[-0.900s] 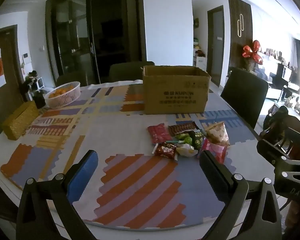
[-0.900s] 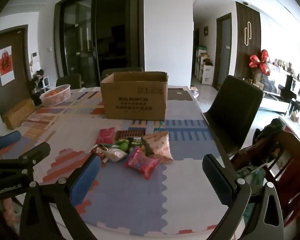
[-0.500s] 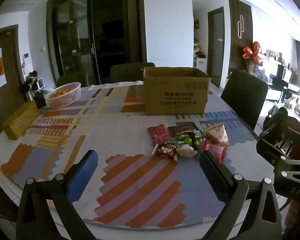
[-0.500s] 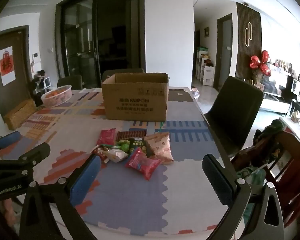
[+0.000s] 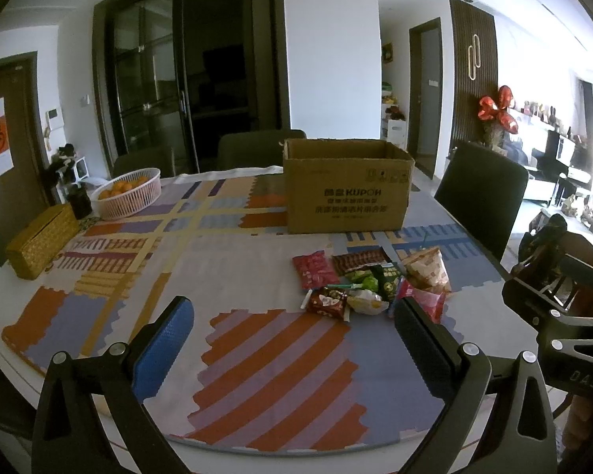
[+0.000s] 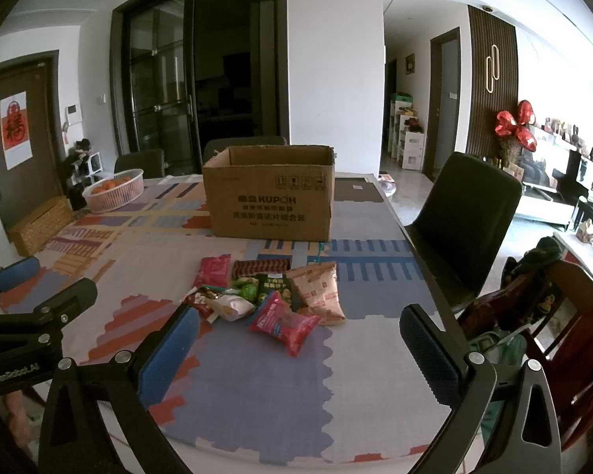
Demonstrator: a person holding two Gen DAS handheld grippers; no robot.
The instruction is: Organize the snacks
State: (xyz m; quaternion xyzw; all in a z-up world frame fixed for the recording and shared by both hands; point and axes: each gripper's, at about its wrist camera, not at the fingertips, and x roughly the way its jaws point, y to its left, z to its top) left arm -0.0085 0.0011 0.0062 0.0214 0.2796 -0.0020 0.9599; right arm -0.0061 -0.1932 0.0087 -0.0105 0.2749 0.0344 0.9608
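Observation:
A pile of snack packets lies on the patterned table, with a red packet nearest the front. Behind the pile stands an open cardboard box. My left gripper hovers over the table's front edge, open and empty, with the pile ahead and to its right. My right gripper is open and empty too, with the red packet just beyond the gap between its fingers. Each gripper shows at the edge of the other's view.
A pink basket of oranges and a woven yellow box sit at the table's far left. Dark chairs stand at the right side and behind the table. A wooden chair with clothes is at the near right.

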